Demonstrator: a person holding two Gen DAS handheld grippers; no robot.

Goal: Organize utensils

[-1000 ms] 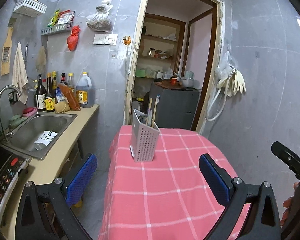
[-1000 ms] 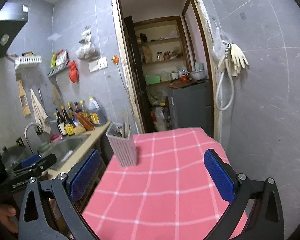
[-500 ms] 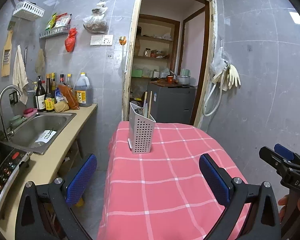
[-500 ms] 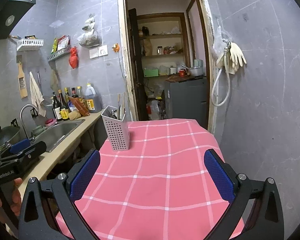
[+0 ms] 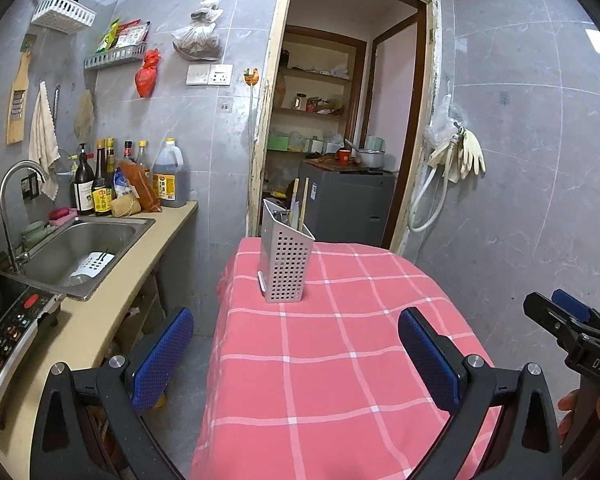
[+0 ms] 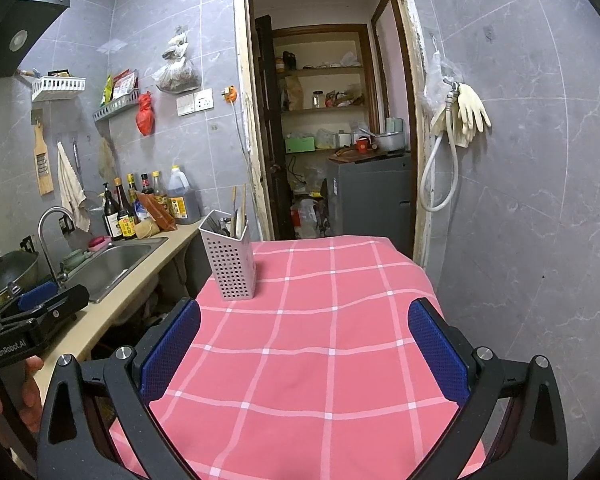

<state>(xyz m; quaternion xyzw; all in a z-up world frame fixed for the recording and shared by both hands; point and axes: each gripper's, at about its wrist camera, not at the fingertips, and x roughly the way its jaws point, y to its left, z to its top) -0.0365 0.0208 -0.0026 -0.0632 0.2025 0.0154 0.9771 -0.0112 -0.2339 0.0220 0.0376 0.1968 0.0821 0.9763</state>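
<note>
A grey perforated utensil holder (image 5: 286, 264) (image 6: 230, 258) stands upright at the far left part of the table with the pink checked cloth (image 5: 340, 360) (image 6: 320, 340). Chopsticks (image 5: 302, 200) (image 6: 238, 204) and other utensils stick out of its top. My left gripper (image 5: 296, 356) is open, held low over the table's near end with nothing between its blue pads. My right gripper (image 6: 304, 348) is open too, well short of the holder and empty. Each view catches the other gripper at its edge, held by a hand.
A counter with a steel sink (image 5: 80, 248) (image 6: 116, 260), faucet, sauce bottles (image 5: 100, 184) and a stove panel (image 5: 8, 332) runs along the left. A wok (image 6: 8, 276) sits by the sink. Beyond the table are an open doorway and a grey cabinet (image 5: 348, 204). Gloves hang on the right wall (image 6: 468, 112).
Both grippers have pulled back and levelled out, so the holder and table look a little farther and more centred. Both stay open and empty.
</note>
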